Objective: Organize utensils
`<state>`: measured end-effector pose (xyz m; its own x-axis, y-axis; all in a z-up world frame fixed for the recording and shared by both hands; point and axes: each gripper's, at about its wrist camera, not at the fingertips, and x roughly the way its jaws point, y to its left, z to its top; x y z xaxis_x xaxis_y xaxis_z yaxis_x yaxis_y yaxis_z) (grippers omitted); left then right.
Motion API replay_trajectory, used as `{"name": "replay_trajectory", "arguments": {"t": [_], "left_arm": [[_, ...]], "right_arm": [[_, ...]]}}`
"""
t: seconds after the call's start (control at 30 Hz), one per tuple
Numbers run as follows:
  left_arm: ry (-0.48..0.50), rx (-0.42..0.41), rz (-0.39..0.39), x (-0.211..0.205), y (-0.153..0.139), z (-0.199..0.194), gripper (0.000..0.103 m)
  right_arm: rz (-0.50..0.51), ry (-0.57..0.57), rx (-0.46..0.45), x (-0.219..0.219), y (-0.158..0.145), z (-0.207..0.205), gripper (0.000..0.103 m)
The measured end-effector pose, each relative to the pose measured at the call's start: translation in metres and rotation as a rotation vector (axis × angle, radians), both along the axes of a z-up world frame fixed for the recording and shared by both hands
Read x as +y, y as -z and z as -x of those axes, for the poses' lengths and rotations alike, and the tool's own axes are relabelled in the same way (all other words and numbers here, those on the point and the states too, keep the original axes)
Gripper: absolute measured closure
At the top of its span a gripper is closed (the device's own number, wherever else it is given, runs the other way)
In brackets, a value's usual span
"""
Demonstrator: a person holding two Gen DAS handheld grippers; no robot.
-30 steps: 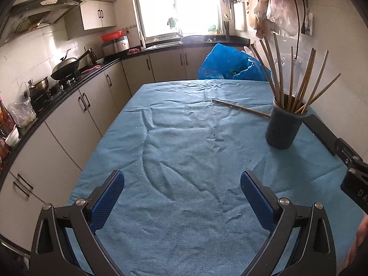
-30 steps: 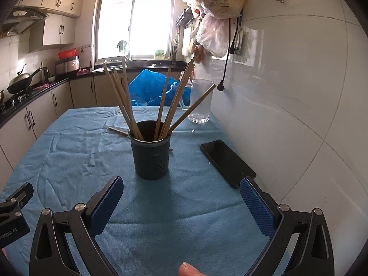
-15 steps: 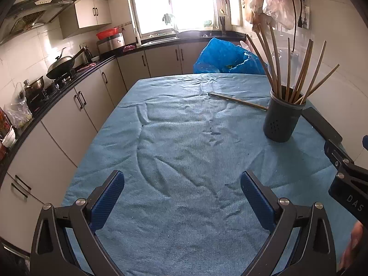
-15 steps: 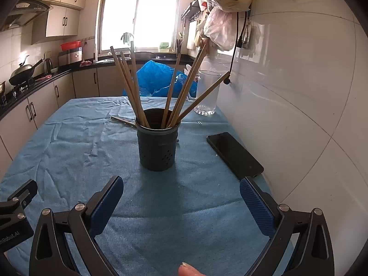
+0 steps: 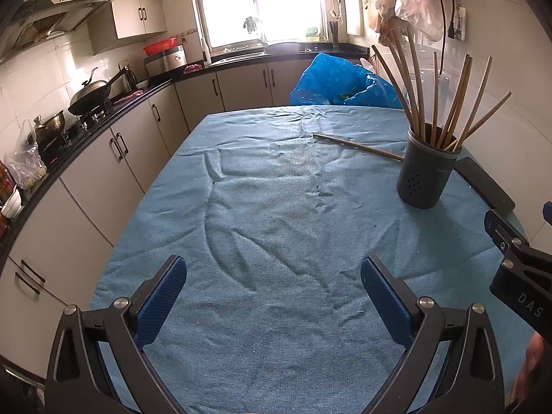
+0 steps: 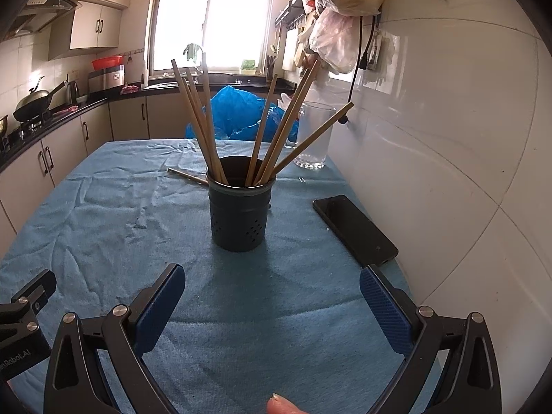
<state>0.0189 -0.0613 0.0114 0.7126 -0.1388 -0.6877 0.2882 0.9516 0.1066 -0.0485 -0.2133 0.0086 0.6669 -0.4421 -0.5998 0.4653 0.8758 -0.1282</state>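
Both your claws, left gripper [image 5: 272,291] and right gripper [image 6: 272,291], are spread wide, holding nothing. The last loose wooden chopstick [image 5: 358,146] lies beyond the dark perforated plastic holder [image 6: 241,214] directly ahead of the right gripper; reaching over could snag the splayed wooden chopsticks [image 6: 262,131] and tip it.

Seven chopsticks [image 6: 262,131] in one holder [image 6: 240,217]; one loose chopstick [image 5: 357,146]; one phone [image 6: 355,230]; one glass [image 6: 314,136].
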Motion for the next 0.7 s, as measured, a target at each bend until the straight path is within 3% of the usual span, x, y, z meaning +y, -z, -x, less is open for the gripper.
{"name": "replay_trajectory", "arguments": {"t": [0.7], "left_arm": [[0.002,0.003,0.0,0.0009,0.0022,-0.0006,0.002]], "right_arm": [[0.001,-0.003,0.013,0.0015,0.005,-0.0007,0.0]]}}
